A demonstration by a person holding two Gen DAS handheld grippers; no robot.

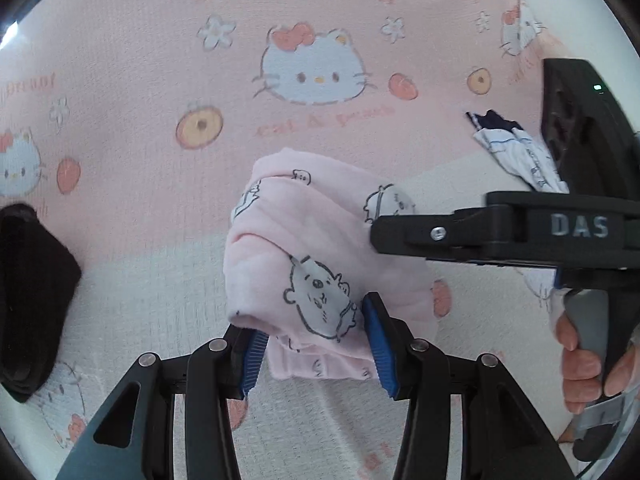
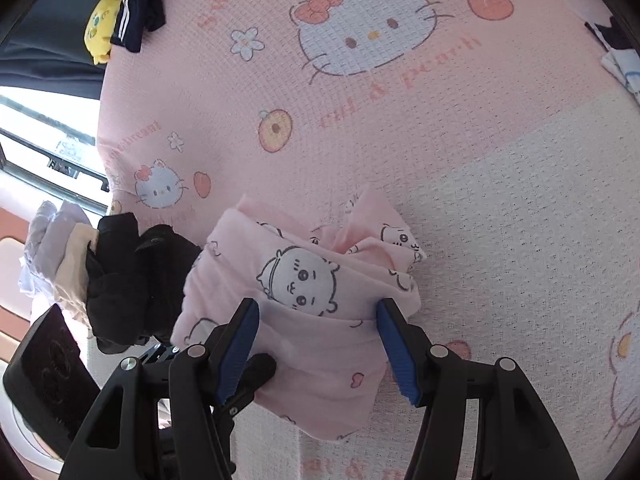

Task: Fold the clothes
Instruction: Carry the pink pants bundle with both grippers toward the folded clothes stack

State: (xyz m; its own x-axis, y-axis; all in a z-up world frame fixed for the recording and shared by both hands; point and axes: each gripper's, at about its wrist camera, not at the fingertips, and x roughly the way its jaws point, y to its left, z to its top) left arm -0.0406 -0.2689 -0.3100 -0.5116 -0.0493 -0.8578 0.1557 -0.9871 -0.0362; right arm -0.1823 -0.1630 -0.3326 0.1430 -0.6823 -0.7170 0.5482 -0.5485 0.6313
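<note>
A folded pink garment [image 1: 320, 240] printed with small white cartoon animals sits on the pink cat-print bed cover [image 1: 140, 60]. My left gripper [image 1: 316, 352] has its blue pads pressed against the bundle's near end, one on each side. A finger of the right gripper [image 1: 440, 234] reaches in from the right and its tip rests on the bundle's side. In the right wrist view the same pink garment [image 2: 304, 280] lies between the spread pads of my right gripper [image 2: 318, 344], which do not squeeze it. A black finger of the left gripper [image 2: 260, 372] pokes out by its left pad.
A black garment [image 1: 32, 300] [image 2: 132, 280] lies left of the bundle, beside a heap of pale clothes [image 2: 52, 248] at the bed's edge. A white and navy garment [image 1: 516, 148] lies at the right. A dark striped garment [image 2: 136, 12] and a yellow plush [image 2: 100, 24] sit far back. A hand [image 1: 580, 360] holds the right gripper's handle.
</note>
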